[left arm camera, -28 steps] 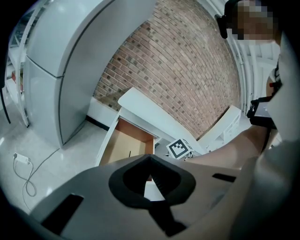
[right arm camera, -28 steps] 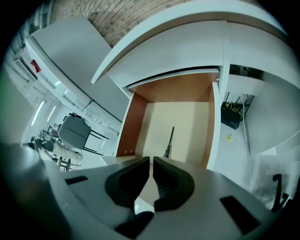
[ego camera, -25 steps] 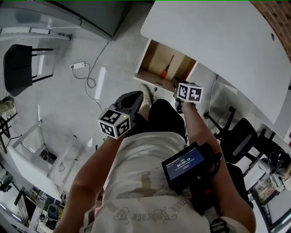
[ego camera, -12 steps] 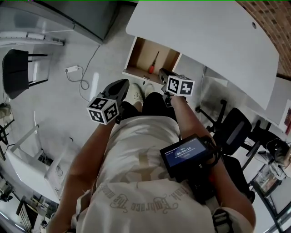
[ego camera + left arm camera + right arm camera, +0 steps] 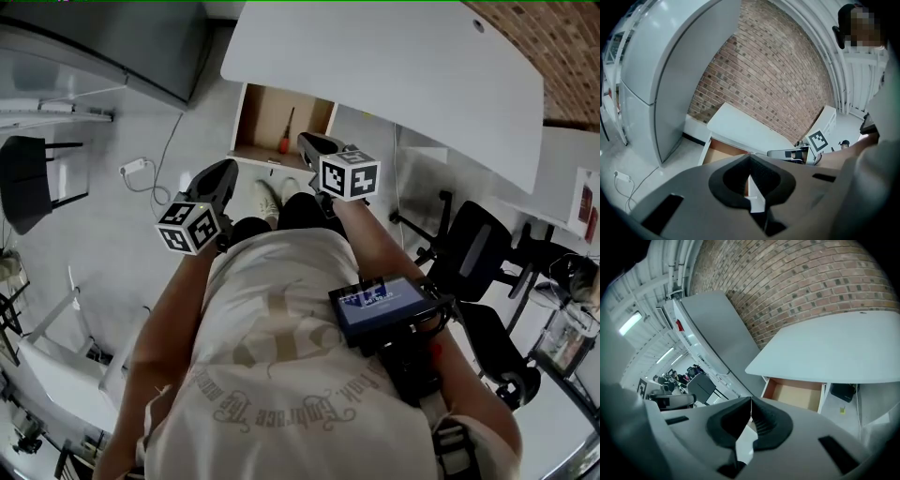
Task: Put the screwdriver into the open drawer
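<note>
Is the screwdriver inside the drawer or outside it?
Inside. The head view shows the screwdriver lying on the wooden bottom of the open drawer.

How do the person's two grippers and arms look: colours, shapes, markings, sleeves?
The left gripper and the right gripper are both dark grey, rounded shells with black ribbed pads. Each carries a white cube printed with black square markers. The person wears a cream short-sleeved shirt.

shirt lettering [image 5: 281, 412] unreadable, screen digits [image 5: 380, 302] blurred
</note>
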Available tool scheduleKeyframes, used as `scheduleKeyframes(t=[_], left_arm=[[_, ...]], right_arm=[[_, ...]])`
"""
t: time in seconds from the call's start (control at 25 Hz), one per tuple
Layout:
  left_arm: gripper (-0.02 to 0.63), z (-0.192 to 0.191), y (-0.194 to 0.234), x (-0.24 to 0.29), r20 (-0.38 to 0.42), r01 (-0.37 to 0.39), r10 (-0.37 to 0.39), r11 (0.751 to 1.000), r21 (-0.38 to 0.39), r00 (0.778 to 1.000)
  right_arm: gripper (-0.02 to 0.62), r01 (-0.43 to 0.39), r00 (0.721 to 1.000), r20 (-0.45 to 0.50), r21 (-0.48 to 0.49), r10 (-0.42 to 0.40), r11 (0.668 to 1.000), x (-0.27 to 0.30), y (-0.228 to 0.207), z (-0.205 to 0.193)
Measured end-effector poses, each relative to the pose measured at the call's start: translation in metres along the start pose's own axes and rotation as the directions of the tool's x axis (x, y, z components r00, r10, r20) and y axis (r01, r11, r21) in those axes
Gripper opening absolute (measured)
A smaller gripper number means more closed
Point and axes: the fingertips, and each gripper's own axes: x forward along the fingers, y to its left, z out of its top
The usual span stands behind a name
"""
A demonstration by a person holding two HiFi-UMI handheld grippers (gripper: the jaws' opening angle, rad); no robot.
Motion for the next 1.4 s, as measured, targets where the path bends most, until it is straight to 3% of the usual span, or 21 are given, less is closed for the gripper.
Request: scheduleKeyframes(t=[0.6, 0.88, 1.4], left_arm=[[0.018, 0.056, -0.049, -0.015, 0.082, 0.121, -0.134, 0.982, 0.147, 0.988], [0.018, 0.072, -0.081, -0.019, 0.106, 0.161, -0.185, 0.966, 0.202, 0.977], [0.018, 0.080, -0.094, -0.022, 0.130, 0.157, -0.191, 0.959, 0.234, 0.973]], right_arm=[[0.023, -0.057, 0.989, 0.125, -0.161, 0.078, 0.985, -0.062, 0.042, 0.048], [0.023, -0.044, 0.983, 0.163, -0.199, 0.078, 0.979, -0.098, 0.043, 0.054], [0.023, -0.041, 0.976, 0.196, -0.243, 0.090, 0.969, -0.123, 0.045, 0.049]])
